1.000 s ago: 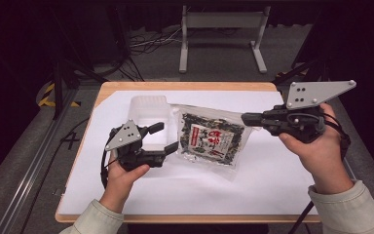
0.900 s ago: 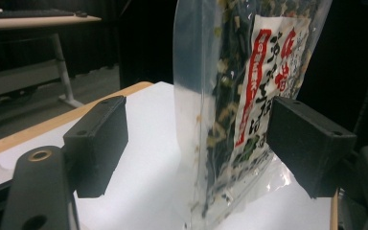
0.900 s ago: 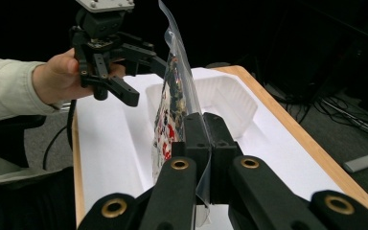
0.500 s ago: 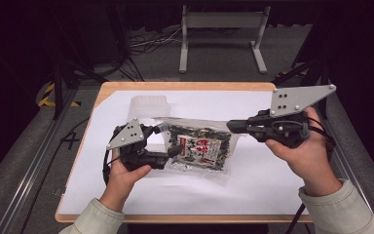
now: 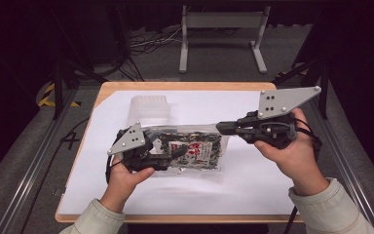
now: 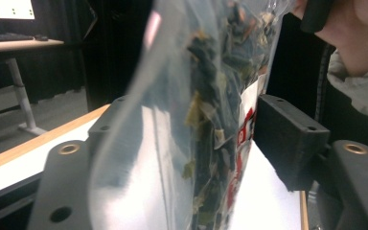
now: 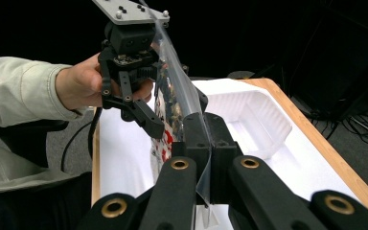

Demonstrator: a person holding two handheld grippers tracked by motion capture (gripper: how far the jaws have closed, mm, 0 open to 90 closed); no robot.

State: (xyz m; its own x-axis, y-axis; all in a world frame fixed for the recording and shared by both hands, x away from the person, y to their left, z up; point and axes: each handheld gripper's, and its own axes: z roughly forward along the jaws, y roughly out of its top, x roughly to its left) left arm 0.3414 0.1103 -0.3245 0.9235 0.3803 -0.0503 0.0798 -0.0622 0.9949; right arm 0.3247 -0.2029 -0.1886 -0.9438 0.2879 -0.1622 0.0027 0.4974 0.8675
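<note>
Clear plastic bag (image 5: 190, 148) of dark dried seaweed, red-and-white label, stretched flat above mid-table; right gripper (image 5: 222, 127) clenched on its right edge, left gripper (image 5: 173, 158) straddling the left end, just been closing, pads apparently not yet pressing

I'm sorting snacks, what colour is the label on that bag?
The bag is clear; its label is white with red print, among dark green bits. The high view shows it best.

Lab: black curtains, floor cables (image 5: 146, 41), metal stand (image 5: 222, 29)

Clear bag (image 5: 195, 151): dark green flakes, red-white label; white tray (image 5: 149, 108).
</note>
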